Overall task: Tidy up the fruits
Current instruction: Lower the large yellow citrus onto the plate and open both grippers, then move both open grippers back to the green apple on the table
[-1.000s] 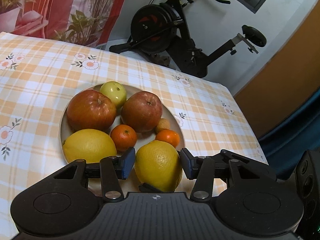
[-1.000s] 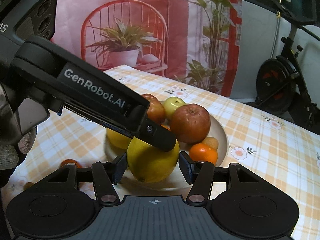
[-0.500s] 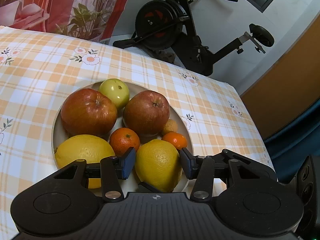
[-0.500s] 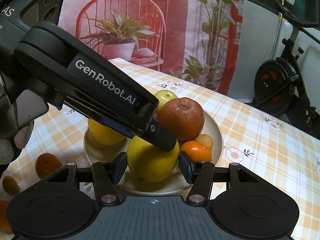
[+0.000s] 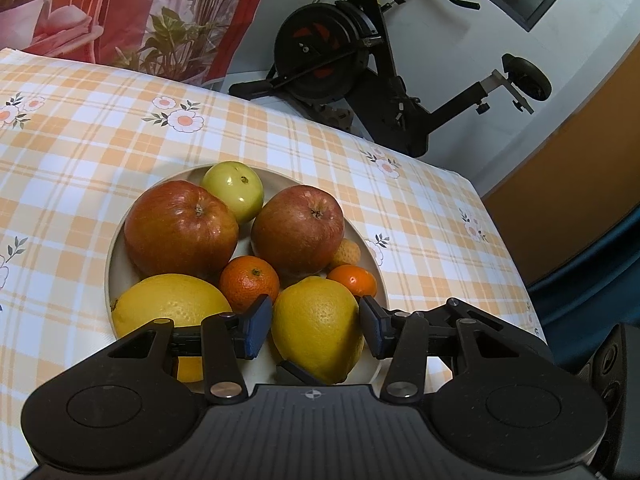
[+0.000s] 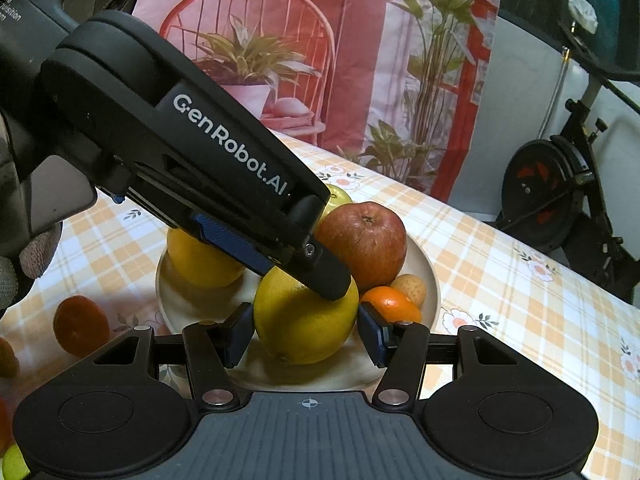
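— Where is the lemon (image 5: 316, 328)?
— At the near edge of the plate (image 5: 112, 264), low over it. I cannot tell whether it rests there.
— Who has it?
— Both. The left gripper (image 5: 314, 328) has its jaws narrow, a pad touching each side. The right gripper (image 6: 305, 334) clasps it the same way from its own side, jaws narrow, pads against the peel. One left finger (image 6: 320, 268) lies across the top of the lemon.
— What sits around it?
— A second lemon (image 5: 168, 304) just beside it, two tangerines (image 5: 249, 282) touching it behind, then two red apples (image 5: 180, 228), a green apple (image 5: 234, 194) at the far rim and a small pale fruit (image 5: 346, 252).
— Off the plate?
— A loose tangerine (image 6: 80, 330) on the checked cloth (image 5: 80, 140), near the plate. An exercise bike (image 5: 360, 60) stands beyond the table.
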Tool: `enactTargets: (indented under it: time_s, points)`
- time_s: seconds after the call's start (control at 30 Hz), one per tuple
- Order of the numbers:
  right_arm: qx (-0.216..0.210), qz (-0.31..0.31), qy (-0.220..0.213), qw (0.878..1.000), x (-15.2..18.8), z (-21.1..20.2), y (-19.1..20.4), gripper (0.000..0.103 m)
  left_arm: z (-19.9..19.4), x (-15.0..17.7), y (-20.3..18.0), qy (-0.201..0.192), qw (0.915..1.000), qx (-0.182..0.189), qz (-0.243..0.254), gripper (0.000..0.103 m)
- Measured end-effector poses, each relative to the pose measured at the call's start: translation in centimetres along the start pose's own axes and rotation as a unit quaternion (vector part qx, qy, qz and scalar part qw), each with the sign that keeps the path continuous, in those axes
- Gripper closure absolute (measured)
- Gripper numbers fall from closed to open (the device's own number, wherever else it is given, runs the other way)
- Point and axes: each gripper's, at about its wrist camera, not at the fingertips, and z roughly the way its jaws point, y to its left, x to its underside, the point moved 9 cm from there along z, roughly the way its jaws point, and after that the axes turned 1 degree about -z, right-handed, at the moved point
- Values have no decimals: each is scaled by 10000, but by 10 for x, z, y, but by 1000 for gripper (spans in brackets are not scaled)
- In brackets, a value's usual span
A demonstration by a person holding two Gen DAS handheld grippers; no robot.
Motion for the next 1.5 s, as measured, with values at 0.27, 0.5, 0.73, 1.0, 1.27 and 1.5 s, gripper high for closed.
enactTargets:
  time_s: [0.27,0.5,0.73,1.0,1.27,1.5]
  points:
    - [47,-13,125,9999,-2,-2,4,49,-6,2,1,-40,9999,-104,77,52]
    - [18,164,144,9998,-1,-12,7,47,-22,5,5,-135,9998,-160,47,52]
    - [1,338,118,9994,-1,-29,13,47,-41,8,7,-257,9994,-217,95,52]
    - [-33,660,69,9978,4,-52,23,46,-70,19,14,-451,9980,-396,174,52]
    - [-167,1103,58,9937,14,-70,35,44,-95,33,26,-632,9950,-697,344,52]
    - [-219,1410,10,9898,23,-86,39,44,-117,46,32,-802,9916,-886,486,52]
